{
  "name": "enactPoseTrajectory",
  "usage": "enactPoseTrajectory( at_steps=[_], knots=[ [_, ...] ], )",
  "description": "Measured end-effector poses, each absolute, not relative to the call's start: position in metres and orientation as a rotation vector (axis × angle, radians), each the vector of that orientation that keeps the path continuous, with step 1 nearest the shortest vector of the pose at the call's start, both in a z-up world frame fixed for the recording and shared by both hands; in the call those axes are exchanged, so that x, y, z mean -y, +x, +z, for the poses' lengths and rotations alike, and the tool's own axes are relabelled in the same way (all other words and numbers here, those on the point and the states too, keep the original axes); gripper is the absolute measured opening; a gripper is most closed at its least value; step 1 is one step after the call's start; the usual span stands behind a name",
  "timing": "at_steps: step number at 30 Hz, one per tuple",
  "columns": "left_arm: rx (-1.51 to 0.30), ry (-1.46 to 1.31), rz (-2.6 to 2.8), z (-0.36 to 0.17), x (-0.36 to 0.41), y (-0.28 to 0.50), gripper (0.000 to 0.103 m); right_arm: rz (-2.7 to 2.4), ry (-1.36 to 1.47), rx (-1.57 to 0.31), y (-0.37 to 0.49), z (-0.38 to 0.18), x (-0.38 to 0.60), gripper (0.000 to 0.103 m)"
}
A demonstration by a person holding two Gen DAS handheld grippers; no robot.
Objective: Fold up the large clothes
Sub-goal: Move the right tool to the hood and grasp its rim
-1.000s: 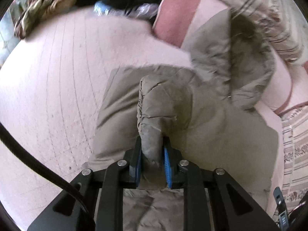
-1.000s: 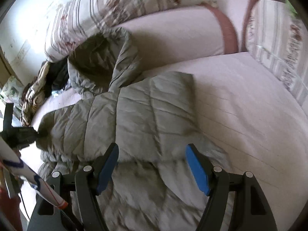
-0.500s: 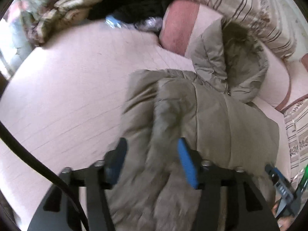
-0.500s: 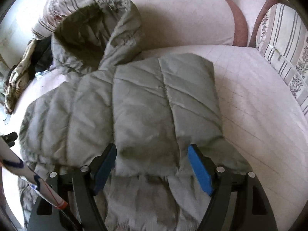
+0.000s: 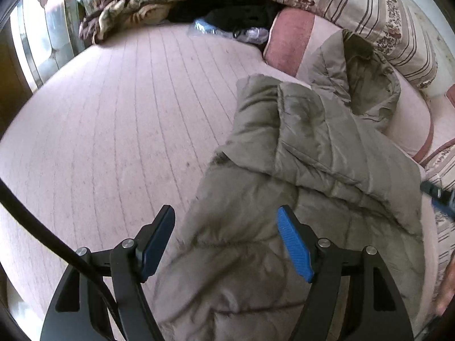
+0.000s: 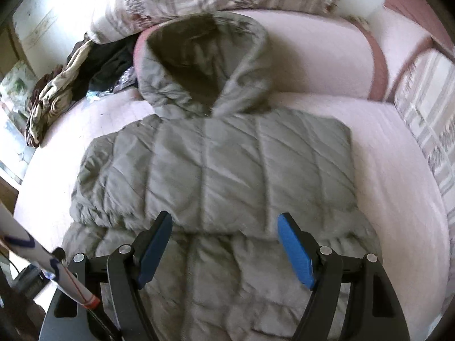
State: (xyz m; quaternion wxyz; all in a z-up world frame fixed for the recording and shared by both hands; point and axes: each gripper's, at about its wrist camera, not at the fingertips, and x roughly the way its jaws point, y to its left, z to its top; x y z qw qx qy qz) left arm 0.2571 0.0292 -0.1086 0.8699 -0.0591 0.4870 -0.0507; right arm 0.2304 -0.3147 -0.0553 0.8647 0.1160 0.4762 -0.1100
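Note:
An olive-grey quilted hooded jacket [image 6: 227, 170] lies flat on the pink bed [image 6: 398, 170], both sleeves folded in over its body and its hood [image 6: 204, 65] resting against the bolster. My right gripper [image 6: 224, 244] hovers open above the jacket's lower half, nothing between its blue pads. In the left wrist view the same jacket [image 5: 312, 156] fills the right side. My left gripper [image 5: 226, 238] hangs over the jacket's left edge; its jaws are opening and the pads stand clear of the fabric below.
A pile of patterned and black clothes [image 5: 176, 8] lies at the bed's far left corner. Striped floral pillows [image 5: 355, 8] and a pink bolster [image 6: 327, 56] line the back. Bare sheet [image 5: 113, 113] stretches left of the jacket. A black cable [image 5: 42, 233] crosses the left wrist view.
The left gripper let go of the folded sleeve, opened wide and drew back toward the jacket's hem. The right gripper stayed open and pulled back, bringing the whole jacket into view.

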Motion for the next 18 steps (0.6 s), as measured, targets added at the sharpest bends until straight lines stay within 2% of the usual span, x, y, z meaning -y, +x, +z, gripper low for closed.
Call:
enactPoseTrajectory(
  at_steps=[4,8,18],
  knots=[
    [-0.977,-0.103,-0.084,-0.118,-0.041,0.254,0.073,-0.246,0.165,-0.999,0.277,-0.054,0.293,0.081],
    [-1.027,-0.108,-0.127,-0.128,-0.042,0.257,0.073,-0.285,0.145,-0.993,0.34,-0.053,0.287,0.081],
    [-1.025,-0.128,-0.18,-0.13,-0.042,0.265,0.073,-0.389,0.304,-0.884,0.476,-0.023,0.306,0.081]
  ],
)
